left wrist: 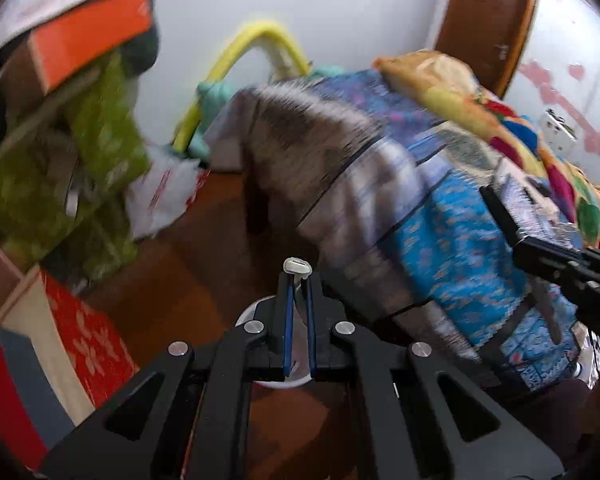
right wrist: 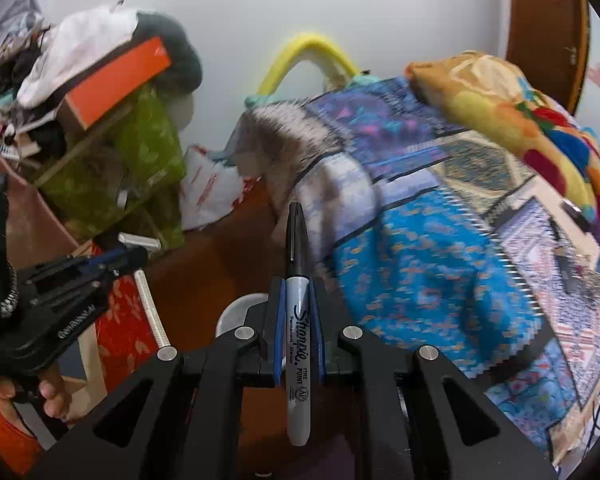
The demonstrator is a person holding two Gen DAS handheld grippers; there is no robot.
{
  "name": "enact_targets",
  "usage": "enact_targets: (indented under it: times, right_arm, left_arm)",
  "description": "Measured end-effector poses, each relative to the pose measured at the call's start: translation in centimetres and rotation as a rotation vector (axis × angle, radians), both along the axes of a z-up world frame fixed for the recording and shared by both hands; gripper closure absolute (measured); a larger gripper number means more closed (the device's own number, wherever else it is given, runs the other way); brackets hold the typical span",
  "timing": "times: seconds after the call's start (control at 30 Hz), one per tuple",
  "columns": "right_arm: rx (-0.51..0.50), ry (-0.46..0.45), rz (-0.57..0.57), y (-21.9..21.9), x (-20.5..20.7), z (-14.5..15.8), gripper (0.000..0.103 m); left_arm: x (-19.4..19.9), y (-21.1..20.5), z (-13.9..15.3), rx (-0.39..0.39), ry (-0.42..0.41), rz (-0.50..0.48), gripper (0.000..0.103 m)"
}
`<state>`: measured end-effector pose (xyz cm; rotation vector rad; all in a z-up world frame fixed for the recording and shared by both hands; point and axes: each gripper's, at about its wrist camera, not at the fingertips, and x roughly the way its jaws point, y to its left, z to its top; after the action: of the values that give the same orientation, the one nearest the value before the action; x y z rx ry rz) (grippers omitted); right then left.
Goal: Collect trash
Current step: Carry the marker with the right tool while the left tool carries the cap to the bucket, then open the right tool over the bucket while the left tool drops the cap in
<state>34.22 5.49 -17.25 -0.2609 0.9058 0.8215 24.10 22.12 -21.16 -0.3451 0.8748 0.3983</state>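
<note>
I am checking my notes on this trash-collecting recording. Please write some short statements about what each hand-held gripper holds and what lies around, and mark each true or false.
1. The right hand-held gripper is shut on a grey-barrelled black-capped Sharpie marker. True.
2. The left hand-held gripper stands wide open and empty. False: it is shut on a white disposable plastic razor.
3. A patterned blue quilt covers the bed. True.
4. The marker's cap is off. False: the black cap is on.
5. A bent yellow foam tube stands against the white wall. True.
</note>
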Motion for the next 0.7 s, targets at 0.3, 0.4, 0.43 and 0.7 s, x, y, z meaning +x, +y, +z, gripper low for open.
enact_targets:
  times: [0.3, 0.4, 0.43, 0.7]
  right_arm:
    - [-0.094, 0.074, 0.093, 5.2, -0.9, -4.7, 0.092]
    - [-0.127, 0.108, 0.115, 6.6, -0.8, -6.7, 0.092]
    - [-0.139, 0.119, 0.117, 7.0, -0.7, -7.4, 0.092]
    - [-0.251, 0.225, 0.156, 10.7, 0.5, -13.6, 0.092]
  left_arm:
    - [-1.7, 4.0, -9.1, -0.076, 0.179, 0.102, 0.098]
    - [-1.8, 5.0, -11.8, -0.128, 0.221, 0.119, 0.098]
    - [-1.8, 5.3, -12.4, -0.141, 0.229, 0.120, 0.098]
    - [0.3, 5.9, -16.8, -0.204, 0.300, 0.099, 0.098]
